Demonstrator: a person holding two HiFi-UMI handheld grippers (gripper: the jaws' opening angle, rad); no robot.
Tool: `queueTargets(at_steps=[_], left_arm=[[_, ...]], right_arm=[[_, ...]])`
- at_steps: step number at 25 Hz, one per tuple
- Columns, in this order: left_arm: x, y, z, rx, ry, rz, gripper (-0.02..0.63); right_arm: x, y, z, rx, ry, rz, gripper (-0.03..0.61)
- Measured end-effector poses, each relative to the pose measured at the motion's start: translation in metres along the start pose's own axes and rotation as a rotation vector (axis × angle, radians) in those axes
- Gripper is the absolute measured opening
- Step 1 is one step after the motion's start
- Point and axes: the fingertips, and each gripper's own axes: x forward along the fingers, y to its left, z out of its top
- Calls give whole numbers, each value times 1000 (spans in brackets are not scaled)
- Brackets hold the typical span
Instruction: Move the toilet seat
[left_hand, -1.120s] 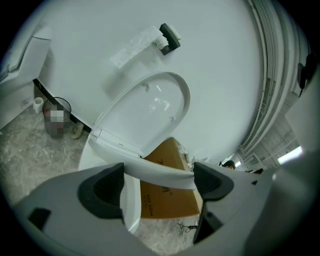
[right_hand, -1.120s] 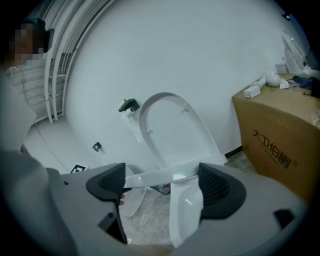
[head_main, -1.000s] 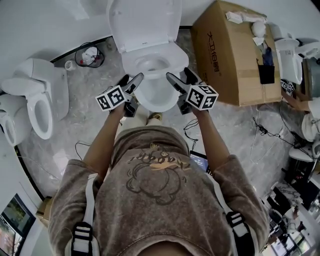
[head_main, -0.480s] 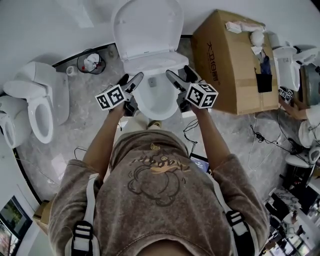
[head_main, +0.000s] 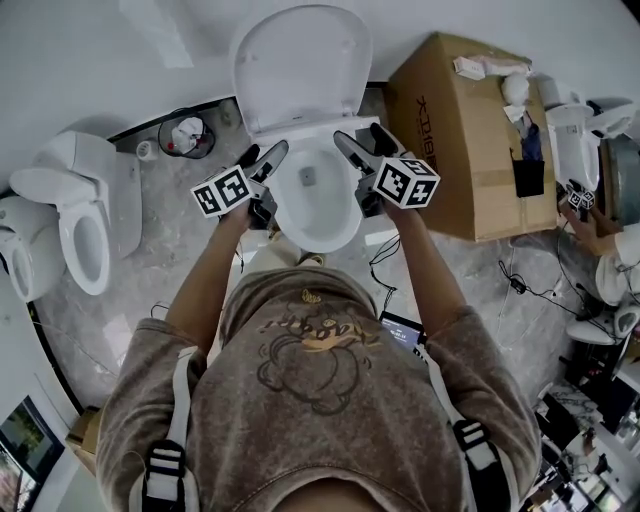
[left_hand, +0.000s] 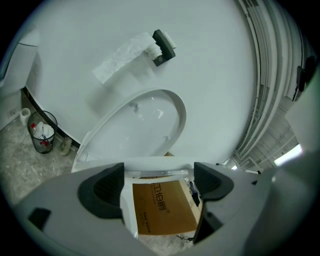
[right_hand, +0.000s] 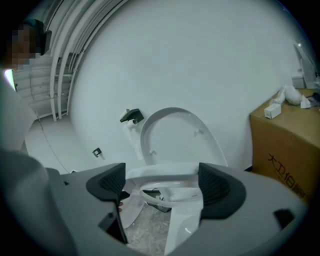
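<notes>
A white toilet stands ahead of me with its lid (head_main: 300, 60) upright against the wall. My two grippers sit at either side of the toilet seat (head_main: 303, 236). The left gripper (head_main: 265, 156) is on the seat's left rim and the right gripper (head_main: 360, 138) on its right rim. In the left gripper view the seat's white rim (left_hand: 156, 168) spans from pad to pad of the left gripper (left_hand: 157, 176). The right gripper view shows the seat ring (right_hand: 161, 175) between the jaws of the right gripper (right_hand: 160, 181), lifted off the bowl (right_hand: 186, 225).
A large cardboard box (head_main: 470, 120) stands close on the right of the toilet. Another toilet (head_main: 85, 210) is on the left and a small wire bin (head_main: 187, 133) by the wall. Cables (head_main: 520, 285) lie on the floor at right. A paper holder (left_hand: 162, 46) hangs on the wall.
Both grippers have moved a little away from me and up, staying at the seat's two sides. The seat's front has come up off the bowl with them.
</notes>
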Motion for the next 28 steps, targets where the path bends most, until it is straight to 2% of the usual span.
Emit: queueTargets(at_steps=[6,13,20,28], left_arm=[[14,3,18,16,4,3,428],[27,7,45,-8,-28,-3,428],[45,14,65,6,-8,4,428],[62,21,89,-23,-21,1,428]], right_arm=[[20,-4,18,-14,-14,0,451],[45,-8,41,-15,-55,-5,451],[72,-17,60,-20,-70,-31,440],[101,-25,79,-22,-80,-57,440]])
